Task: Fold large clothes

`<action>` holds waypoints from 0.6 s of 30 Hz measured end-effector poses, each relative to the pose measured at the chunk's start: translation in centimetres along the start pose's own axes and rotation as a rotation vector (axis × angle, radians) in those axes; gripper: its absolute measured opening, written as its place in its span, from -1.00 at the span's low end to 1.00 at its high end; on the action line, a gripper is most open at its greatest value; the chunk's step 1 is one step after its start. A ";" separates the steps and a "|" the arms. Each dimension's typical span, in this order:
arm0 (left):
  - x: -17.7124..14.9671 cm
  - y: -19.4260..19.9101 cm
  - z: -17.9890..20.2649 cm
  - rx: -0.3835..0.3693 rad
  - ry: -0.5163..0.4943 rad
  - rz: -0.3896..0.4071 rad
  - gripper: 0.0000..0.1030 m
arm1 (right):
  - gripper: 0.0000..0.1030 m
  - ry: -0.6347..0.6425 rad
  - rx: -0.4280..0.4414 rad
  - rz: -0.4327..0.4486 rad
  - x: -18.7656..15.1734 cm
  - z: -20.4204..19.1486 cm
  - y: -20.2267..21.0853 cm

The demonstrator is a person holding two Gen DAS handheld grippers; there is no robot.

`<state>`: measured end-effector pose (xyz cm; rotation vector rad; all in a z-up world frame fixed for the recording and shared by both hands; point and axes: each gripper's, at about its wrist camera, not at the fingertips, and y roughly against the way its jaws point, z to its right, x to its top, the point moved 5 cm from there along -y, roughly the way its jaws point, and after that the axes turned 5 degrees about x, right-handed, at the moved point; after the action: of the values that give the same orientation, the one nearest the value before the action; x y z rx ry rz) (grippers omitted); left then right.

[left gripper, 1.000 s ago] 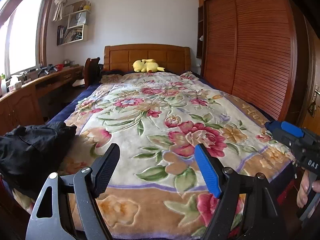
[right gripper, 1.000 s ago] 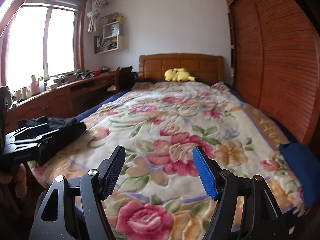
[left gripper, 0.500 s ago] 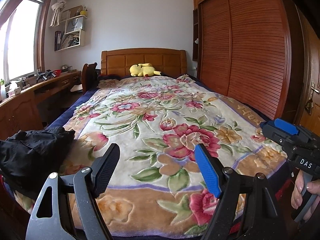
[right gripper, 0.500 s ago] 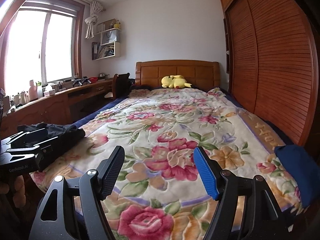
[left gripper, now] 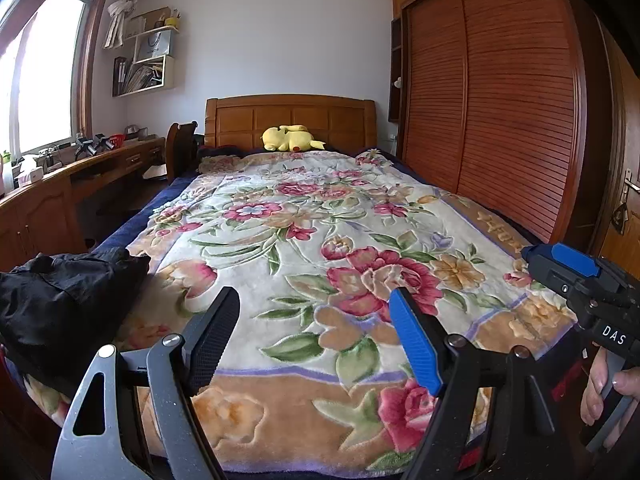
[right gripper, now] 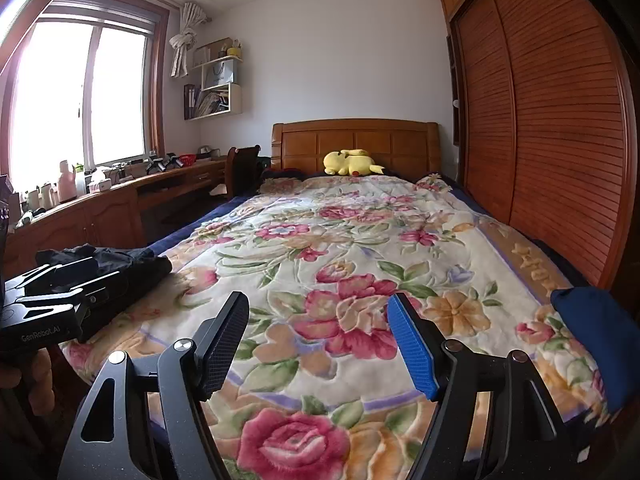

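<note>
A crumpled black garment (left gripper: 68, 300) lies on the near left corner of the bed, on the floral blanket (left gripper: 320, 248); it also shows in the right wrist view (right gripper: 120, 268). A folded blue cloth (right gripper: 596, 332) lies at the near right edge of the bed. My left gripper (left gripper: 314, 336) is open and empty, held above the foot of the bed, right of the black garment. My right gripper (right gripper: 318, 340) is open and empty, held over the foot of the bed too. Each gripper shows at the edge of the other's view.
A yellow plush toy (left gripper: 290, 139) lies by the wooden headboard (left gripper: 292, 118). A slatted wooden wardrobe (left gripper: 500, 112) runs along the right side. A long wooden desk (right gripper: 104, 216) with small items and a chair (right gripper: 240, 168) stand on the left under the window.
Both grippers have tilted up and drawn back a little, so more of the wall and ceiling shows. Both stay open and nothing was picked up.
</note>
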<state>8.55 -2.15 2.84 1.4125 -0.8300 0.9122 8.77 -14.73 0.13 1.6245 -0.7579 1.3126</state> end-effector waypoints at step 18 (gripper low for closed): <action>-0.2 -0.1 -0.1 -0.004 -0.002 -0.004 0.52 | 0.44 0.006 0.011 0.003 -0.1 0.0 0.2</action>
<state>8.54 -2.05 2.65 1.4113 -0.8296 0.9055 8.55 -14.79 0.09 1.6280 -0.7513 1.3251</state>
